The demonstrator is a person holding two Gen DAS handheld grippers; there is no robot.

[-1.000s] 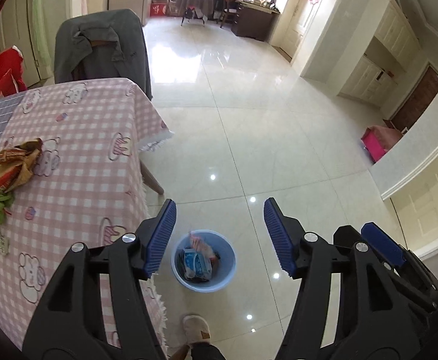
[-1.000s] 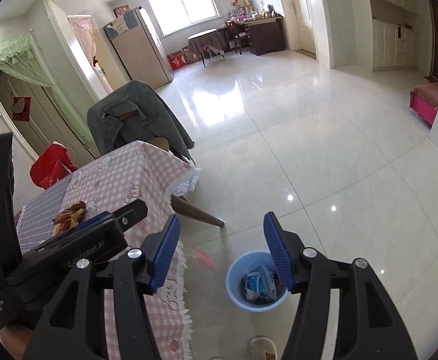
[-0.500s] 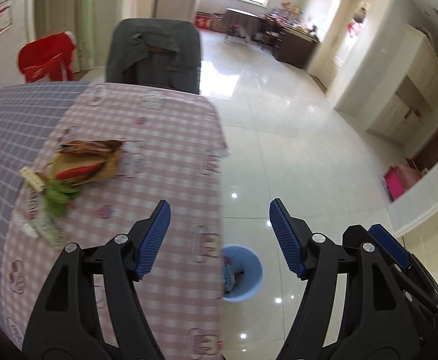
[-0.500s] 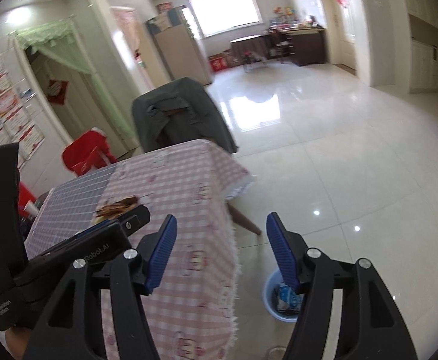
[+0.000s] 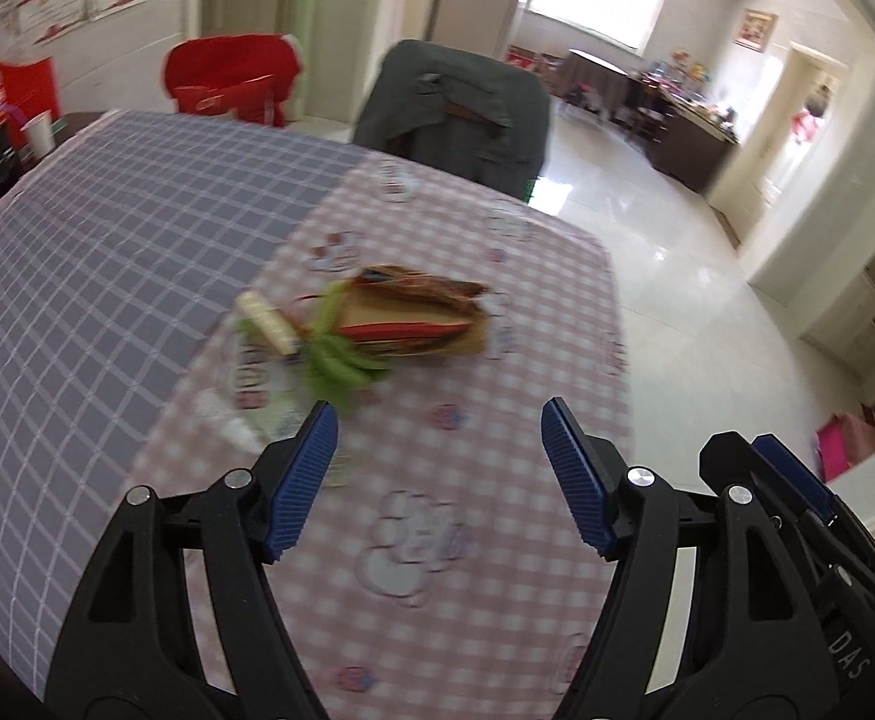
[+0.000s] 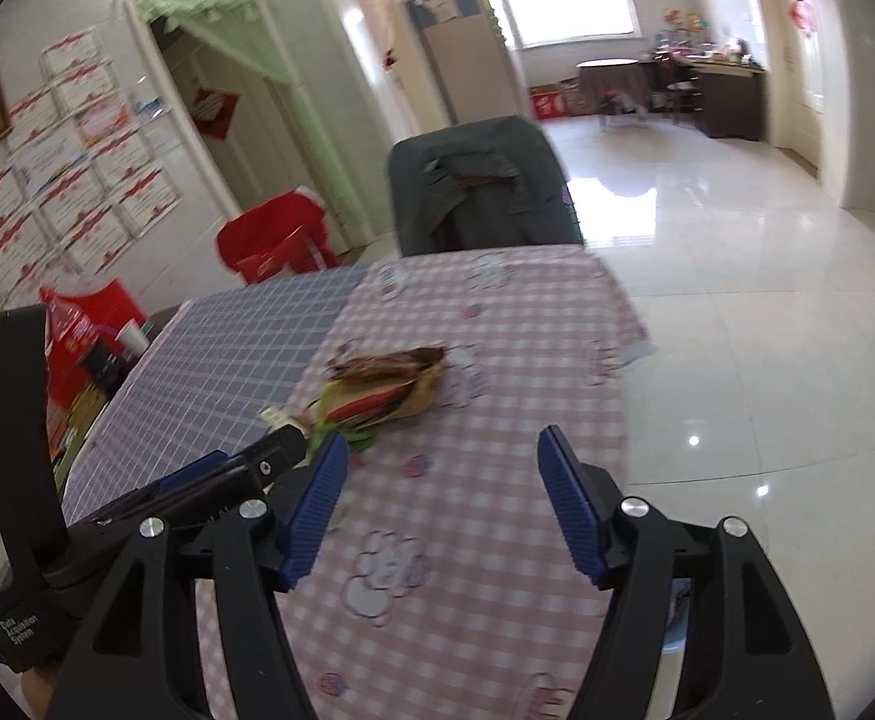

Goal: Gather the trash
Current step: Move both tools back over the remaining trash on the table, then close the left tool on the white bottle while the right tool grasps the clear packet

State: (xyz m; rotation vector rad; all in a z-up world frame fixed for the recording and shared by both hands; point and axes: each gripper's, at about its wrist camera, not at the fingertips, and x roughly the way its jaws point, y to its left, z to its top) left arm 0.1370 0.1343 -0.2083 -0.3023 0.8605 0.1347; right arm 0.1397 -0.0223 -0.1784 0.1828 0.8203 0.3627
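A pile of trash lies on the checked tablecloth [image 5: 437, 432]: a brown and red snack bag [image 5: 419, 318], green scraps [image 5: 341, 366], a small pale packet [image 5: 269, 321] and a clear wrapper [image 5: 257, 420]. The bag also shows in the right wrist view [image 6: 386, 393]. My left gripper [image 5: 440, 474] is open and empty above the table, just short of the pile. My right gripper [image 6: 440, 504] is open and empty beside it, over the pink cloth. The left gripper's body [image 6: 197, 492] shows at the right view's lower left. The blue bin is hidden.
A chair draped with a grey jacket [image 5: 455, 108] stands at the table's far end. A red chair [image 5: 233, 78] and a side shelf with a white cup [image 5: 38, 132] are at the far left. Glossy tiled floor [image 6: 767, 312] lies to the right of the table.
Both grippers have swung left and up from the blue bin on the floor to above the table. The trash pile is now in front of them. Both stay open.
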